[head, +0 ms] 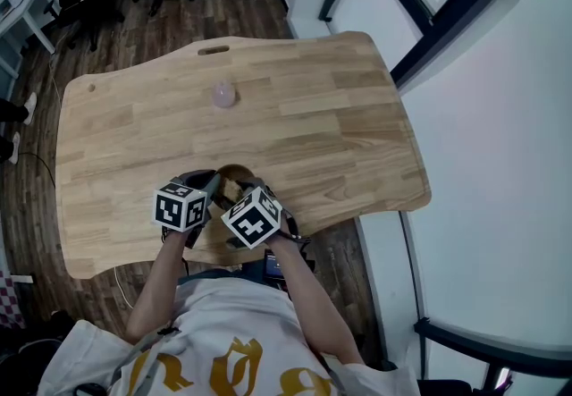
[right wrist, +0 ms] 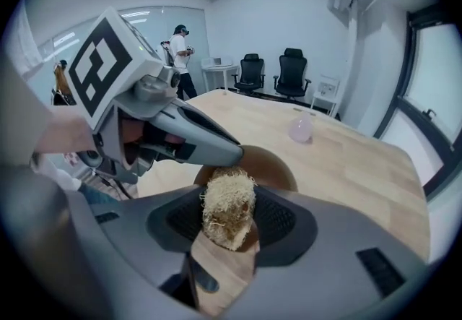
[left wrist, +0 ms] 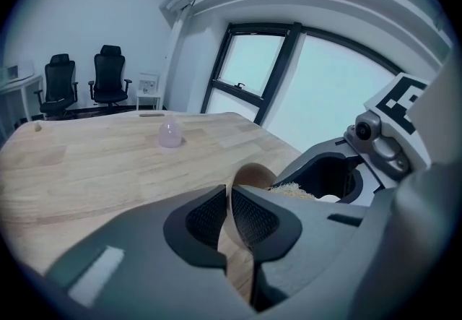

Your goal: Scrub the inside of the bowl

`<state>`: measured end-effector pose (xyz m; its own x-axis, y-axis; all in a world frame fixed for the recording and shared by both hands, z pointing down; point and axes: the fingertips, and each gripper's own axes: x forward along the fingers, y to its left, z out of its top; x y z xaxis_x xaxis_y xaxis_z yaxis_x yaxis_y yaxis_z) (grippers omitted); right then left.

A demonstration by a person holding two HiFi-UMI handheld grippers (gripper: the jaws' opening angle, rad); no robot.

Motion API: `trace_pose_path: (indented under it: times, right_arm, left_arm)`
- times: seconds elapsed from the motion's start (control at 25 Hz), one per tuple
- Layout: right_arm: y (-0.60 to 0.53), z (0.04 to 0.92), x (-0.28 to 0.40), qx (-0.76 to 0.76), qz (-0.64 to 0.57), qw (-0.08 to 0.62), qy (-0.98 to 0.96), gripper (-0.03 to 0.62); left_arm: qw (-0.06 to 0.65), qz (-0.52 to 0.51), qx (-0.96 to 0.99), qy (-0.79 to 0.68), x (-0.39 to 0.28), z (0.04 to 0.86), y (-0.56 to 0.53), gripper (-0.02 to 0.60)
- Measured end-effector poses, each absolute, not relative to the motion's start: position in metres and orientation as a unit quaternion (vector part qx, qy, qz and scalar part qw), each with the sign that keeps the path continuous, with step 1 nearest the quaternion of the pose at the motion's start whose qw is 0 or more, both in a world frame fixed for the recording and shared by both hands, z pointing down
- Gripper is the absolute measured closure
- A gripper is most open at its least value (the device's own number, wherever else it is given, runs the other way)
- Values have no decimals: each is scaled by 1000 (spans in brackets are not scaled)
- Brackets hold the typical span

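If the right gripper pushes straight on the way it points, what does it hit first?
Most likely the inside of the brown bowl, just beyond the scrubber that the right gripper holds; depth is unclear.

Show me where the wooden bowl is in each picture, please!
Head view: the wooden bowl is low centre, near the table's near edge.
Left gripper view: centre, its rim pinched in the left claw.
Right gripper view: centre, just behind the fibre scrubber that the right claw holds.
Shared landmark: the pale pink egg-shaped thing on the table beyond the bowl.
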<state>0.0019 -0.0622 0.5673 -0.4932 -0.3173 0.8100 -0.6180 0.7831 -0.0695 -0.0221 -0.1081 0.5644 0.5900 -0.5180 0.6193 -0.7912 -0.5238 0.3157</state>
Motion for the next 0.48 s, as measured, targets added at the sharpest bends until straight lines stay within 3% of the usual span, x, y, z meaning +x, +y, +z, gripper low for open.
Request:
trace_pose_path:
  times: [0.2, 0.48]
  right_arm:
    - [-58, 577, 14, 285, 245, 443, -814, 408]
    - [-84, 571, 24, 359, 156, 442, -808, 408]
  left_arm:
    - [303, 231, 839, -390, -27, 569, -107, 557]
    - [323, 215, 836, -388, -29, 568, -105, 555]
